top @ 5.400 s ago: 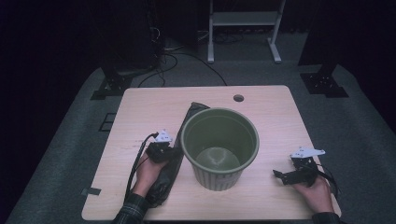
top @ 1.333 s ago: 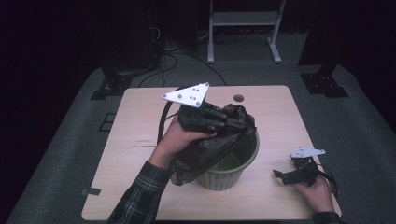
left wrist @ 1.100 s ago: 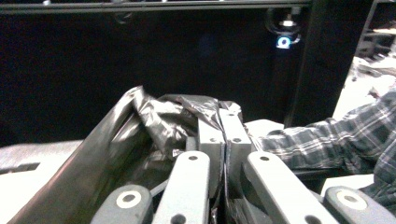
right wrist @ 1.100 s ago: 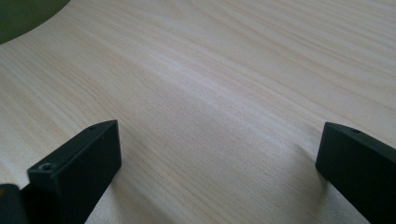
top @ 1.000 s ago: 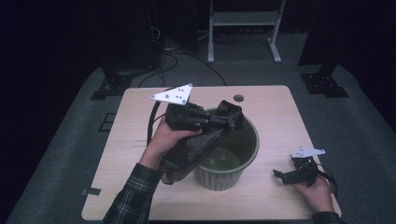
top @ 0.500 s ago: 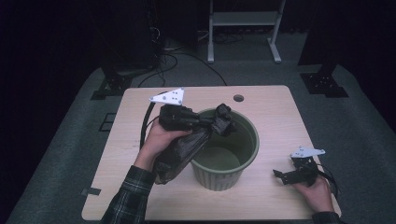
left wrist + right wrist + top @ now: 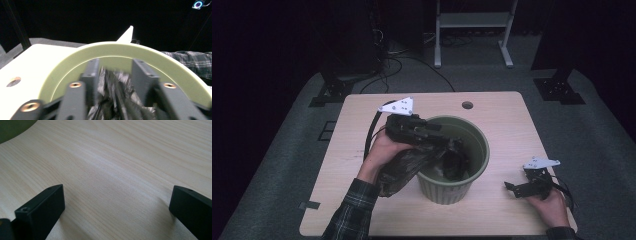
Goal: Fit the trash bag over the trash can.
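Observation:
A green plastic bin [image 7: 462, 177] stands in the middle of the wooden table [image 7: 492, 107]. My left gripper [image 7: 447, 147] reaches over the bin's left rim, shut on a crumpled black plastic bag [image 7: 404, 167]. Part of the bag hangs outside the bin by the hand, part drops inside. In the left gripper view the bag [image 7: 112, 100] is bunched between the jaws, with the bin's rim [image 7: 120, 48] arching just beyond. My right gripper [image 7: 515, 188] rests low at the table's right front, open. Its jaws stand wide apart over bare wood in the right gripper view [image 7: 116, 207].
A round cable hole [image 7: 467, 105] sits near the table's far edge. Dark floor surrounds the table, with a white stand [image 7: 472, 22] and cables behind. A plaid sleeve [image 7: 354, 215] comes in at the bottom left.
The left gripper picked the bag up from the table left of the bin, lifted it over the bin, and has now lowered it, with the bag's end dropping inside. The right gripper stayed put.

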Motion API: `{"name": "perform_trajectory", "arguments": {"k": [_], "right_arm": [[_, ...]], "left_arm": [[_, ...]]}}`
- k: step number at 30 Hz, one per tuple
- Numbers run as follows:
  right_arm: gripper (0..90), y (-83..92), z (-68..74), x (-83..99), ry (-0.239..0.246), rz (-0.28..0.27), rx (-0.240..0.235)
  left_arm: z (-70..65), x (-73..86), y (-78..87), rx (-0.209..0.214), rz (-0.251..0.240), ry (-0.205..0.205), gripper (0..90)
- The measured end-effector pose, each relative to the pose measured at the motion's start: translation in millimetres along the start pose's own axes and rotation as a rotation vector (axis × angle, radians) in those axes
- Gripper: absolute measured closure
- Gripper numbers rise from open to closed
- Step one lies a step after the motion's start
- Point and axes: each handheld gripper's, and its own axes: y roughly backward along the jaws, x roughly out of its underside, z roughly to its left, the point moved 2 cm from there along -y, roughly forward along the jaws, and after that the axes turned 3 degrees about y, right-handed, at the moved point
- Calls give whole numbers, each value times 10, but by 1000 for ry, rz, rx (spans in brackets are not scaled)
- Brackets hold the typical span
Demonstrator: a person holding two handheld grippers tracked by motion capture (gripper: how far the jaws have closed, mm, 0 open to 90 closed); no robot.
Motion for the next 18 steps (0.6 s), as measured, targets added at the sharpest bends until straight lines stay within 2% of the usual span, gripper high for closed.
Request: {"name": "perform_trajectory", "arguments": {"k": [8,10,18], "right_arm": [[0,0,0,0,0,0,0],[0,0,0,0,0,0,0],[0,0,0,0,0,0,0]], "left_arm": [[-49,-18,55,-12,-25,-18,276],[-65,-19,77,-11,-33,-21,239],[-107,9,218,-27,-52,-2,23]]}}
